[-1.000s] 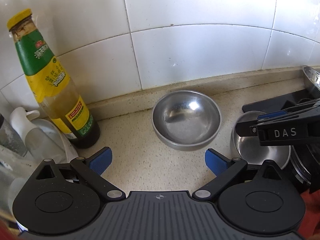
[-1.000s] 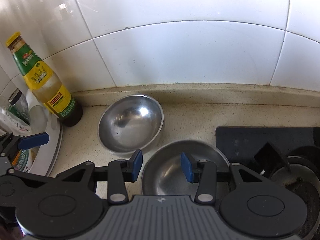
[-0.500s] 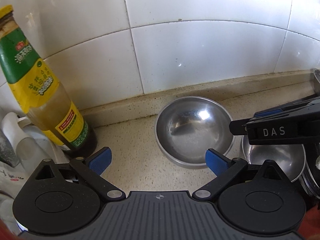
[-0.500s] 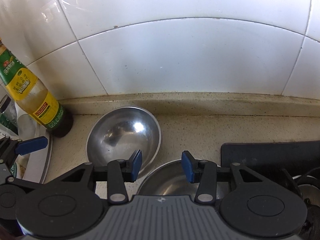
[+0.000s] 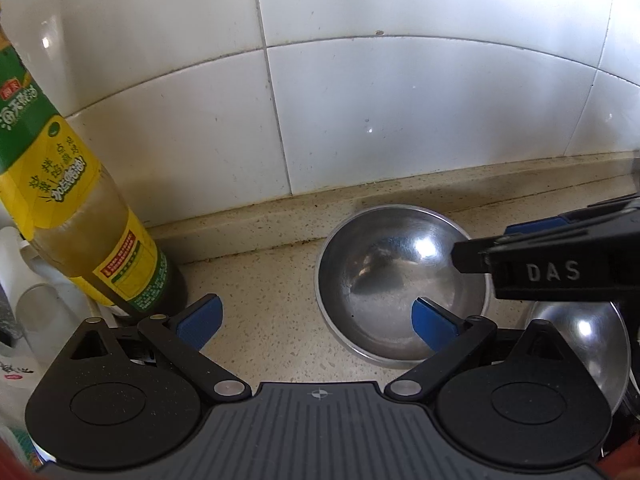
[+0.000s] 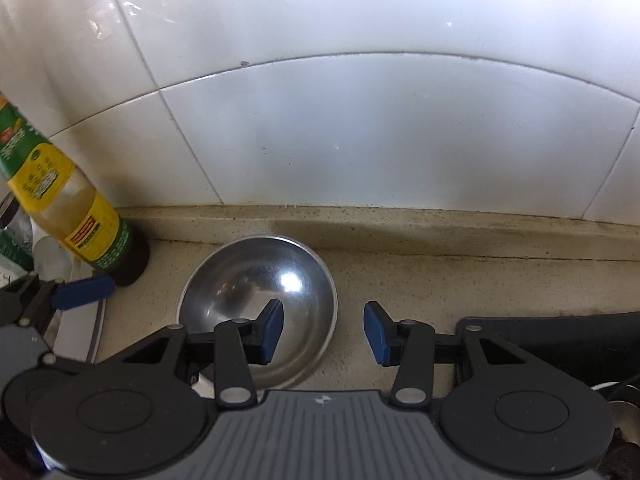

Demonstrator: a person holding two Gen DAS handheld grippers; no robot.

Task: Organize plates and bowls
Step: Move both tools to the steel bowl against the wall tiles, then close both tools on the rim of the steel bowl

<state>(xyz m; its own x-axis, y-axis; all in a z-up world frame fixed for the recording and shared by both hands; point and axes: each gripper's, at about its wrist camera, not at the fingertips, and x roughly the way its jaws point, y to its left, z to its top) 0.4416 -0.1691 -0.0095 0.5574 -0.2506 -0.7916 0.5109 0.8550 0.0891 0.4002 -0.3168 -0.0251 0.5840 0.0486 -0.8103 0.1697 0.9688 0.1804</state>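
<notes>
- The job looks hardly begun. A steel bowl (image 5: 400, 280) sits on the worktop (image 5: 272, 300), close to the tiled wall (image 5: 400, 100). A second bowl (image 5: 580, 344) sits just right of the steel bowl. The two are not stacked.
- No plates can be told for sure. Something white and round (image 6: 78, 340) lies left of the steel bowl, but it is too hidden to name.
- The left claw (image 5: 316, 318) is wide open and holds nothing. Its right finger (image 5: 434, 320) is over the steel bowl. Its left finger is over bare worktop, near the bottle (image 5: 80, 216).
- The right claw (image 6: 323, 330) is open too and holds nothing. The near right rim of the steel bowl (image 6: 256, 300) lies between its fingers, but whether they touch it cannot be told.
- What is left, most likely: grip one bowl and set it in the other.
- Only the left view shows the second bowl. It also shows the right claw from the side, over the right side of the steel bowl.
- Only the right view shows a black mat (image 6: 560, 344) right of the steel bowl.
</notes>
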